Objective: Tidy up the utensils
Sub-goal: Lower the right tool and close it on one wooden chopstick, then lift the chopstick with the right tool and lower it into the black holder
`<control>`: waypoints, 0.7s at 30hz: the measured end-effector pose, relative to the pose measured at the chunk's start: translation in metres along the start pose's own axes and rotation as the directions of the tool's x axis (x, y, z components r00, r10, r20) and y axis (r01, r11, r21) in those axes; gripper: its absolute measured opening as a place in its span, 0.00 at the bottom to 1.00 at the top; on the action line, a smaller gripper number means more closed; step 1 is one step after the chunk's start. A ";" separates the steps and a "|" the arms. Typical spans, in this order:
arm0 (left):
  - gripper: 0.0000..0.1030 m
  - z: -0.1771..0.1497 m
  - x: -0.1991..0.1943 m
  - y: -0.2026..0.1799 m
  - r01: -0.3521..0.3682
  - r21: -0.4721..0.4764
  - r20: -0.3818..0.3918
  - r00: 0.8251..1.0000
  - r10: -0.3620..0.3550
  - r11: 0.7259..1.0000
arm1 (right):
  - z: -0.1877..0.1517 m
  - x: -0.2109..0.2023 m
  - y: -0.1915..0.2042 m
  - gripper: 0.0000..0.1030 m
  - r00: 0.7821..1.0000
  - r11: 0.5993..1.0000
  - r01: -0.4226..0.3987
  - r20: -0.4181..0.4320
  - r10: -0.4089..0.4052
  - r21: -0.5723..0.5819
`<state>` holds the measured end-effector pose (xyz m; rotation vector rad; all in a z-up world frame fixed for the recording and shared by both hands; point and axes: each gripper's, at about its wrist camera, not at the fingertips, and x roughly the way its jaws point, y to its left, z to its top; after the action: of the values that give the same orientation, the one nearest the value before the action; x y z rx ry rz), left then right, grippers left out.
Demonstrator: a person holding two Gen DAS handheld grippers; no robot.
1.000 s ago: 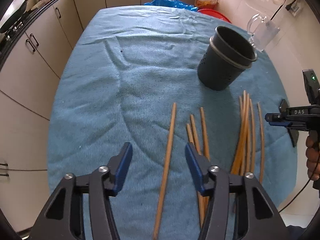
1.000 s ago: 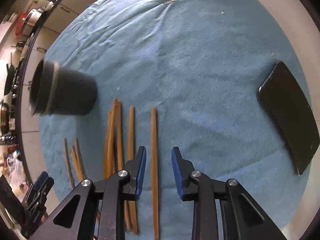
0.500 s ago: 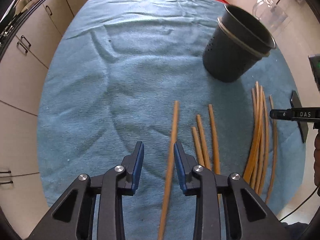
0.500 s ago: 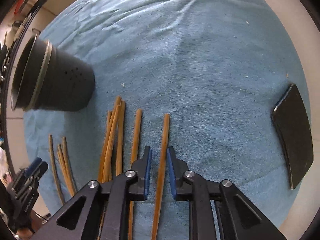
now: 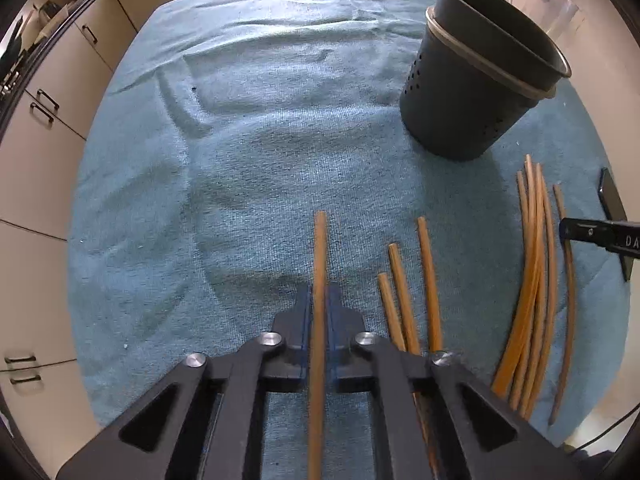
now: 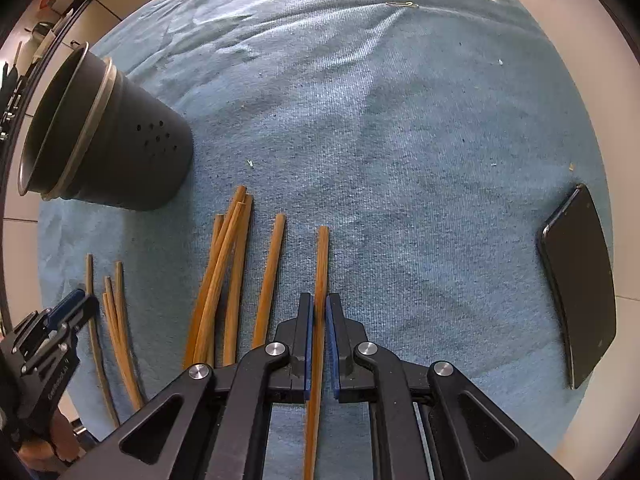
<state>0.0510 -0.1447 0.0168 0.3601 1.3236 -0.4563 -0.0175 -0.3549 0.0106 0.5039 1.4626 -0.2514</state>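
Several wooden chopsticks lie on a blue towel (image 5: 280,120). In the left wrist view my left gripper (image 5: 319,300) points down, its jaws closing, blue pads pressed on the sides of the leftmost chopstick (image 5: 320,248). Three short chopsticks (image 5: 404,300) lie just to its right, and a bundle (image 5: 536,280) lies farther right. In the right wrist view my right gripper (image 6: 318,308) is also closing, pads pressed on the rightmost chopstick (image 6: 322,264). Another chopstick (image 6: 272,272) and the bundle (image 6: 224,272) lie to its left. The dark perforated holder (image 5: 476,80) (image 6: 120,140) stands upright behind them.
A black phone (image 6: 580,280) lies on the towel near its right edge. A clear glass jug (image 5: 552,4) stands behind the holder. Cream cabinets (image 5: 48,100) run along the left, beyond the table. The left gripper (image 6: 76,300) shows at the right wrist view's lower left.
Both grippers have sunk toward the towel and closed from open, each onto the chopstick that lay between its fingers. The chopsticks still lie on the towel.
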 end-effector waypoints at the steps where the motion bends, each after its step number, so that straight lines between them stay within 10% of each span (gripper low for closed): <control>1: 0.06 -0.001 -0.001 0.001 0.008 -0.010 0.006 1.000 -0.008 1.000 | -0.001 -0.001 -0.002 0.06 1.000 1.000 -0.015 0.006 0.015 0.003; 9: 0.06 -0.015 -0.058 0.005 0.111 -0.057 0.169 0.981 -0.100 0.992 | -0.029 -0.057 -0.008 0.06 0.977 0.990 -0.143 0.157 0.143 -0.011; 21: 0.06 -0.051 -0.143 0.014 0.139 -0.052 0.363 0.925 -0.110 0.989 | -0.082 -0.136 -0.011 0.06 0.887 0.973 -0.204 0.400 0.230 -0.106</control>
<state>-0.0102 -0.0915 0.1460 0.1185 1.0051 -0.5479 -0.1091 -0.3443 0.1398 0.5243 0.9902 -0.1229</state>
